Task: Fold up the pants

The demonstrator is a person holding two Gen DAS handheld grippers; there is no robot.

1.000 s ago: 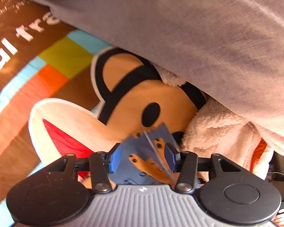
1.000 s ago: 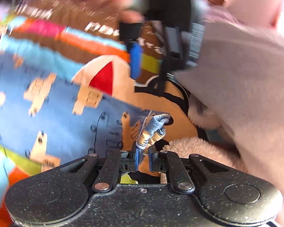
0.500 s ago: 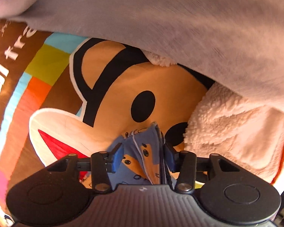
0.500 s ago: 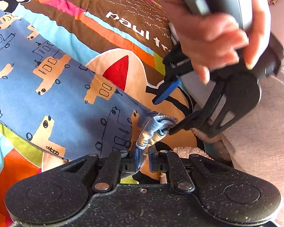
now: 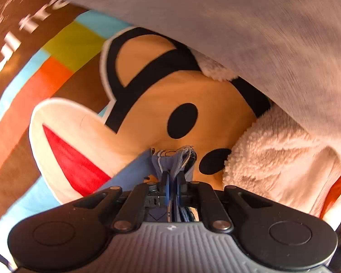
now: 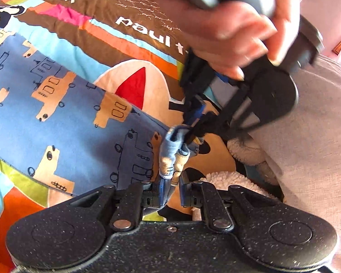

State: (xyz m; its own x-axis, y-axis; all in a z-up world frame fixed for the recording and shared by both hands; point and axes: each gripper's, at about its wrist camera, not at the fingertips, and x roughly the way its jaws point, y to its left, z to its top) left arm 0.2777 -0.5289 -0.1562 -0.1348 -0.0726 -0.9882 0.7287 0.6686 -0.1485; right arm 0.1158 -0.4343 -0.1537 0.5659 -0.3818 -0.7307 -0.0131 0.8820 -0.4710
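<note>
The blue pants (image 6: 68,125), printed with tan trucks, lie spread on a cartoon blanket (image 6: 136,4). Their bunched corner (image 5: 168,161) sits between the fingers of my left gripper (image 5: 172,177), whose jaws are closing and pinch the cloth. In the right wrist view a hand (image 6: 227,34) holds that left gripper (image 6: 193,132), pointing down onto the same bunch. My right gripper (image 6: 171,182) is just below it. Its jaws are opening: the hem lies against the left finger (image 6: 161,188), with a small gap to the right one.
The blanket (image 5: 147,91) shows a large monkey face, coloured stripes and white lettering. A grey cloth (image 5: 238,22) drapes over the top and right of the scene (image 6: 318,136). Cream fleece (image 5: 272,159) lies under its edge, beside the pants' corner.
My left gripper came down over the bunched corner and closed on it. The right gripper's jaws, pinched on the hem before, have parted slightly. The right hand stayed in place.
</note>
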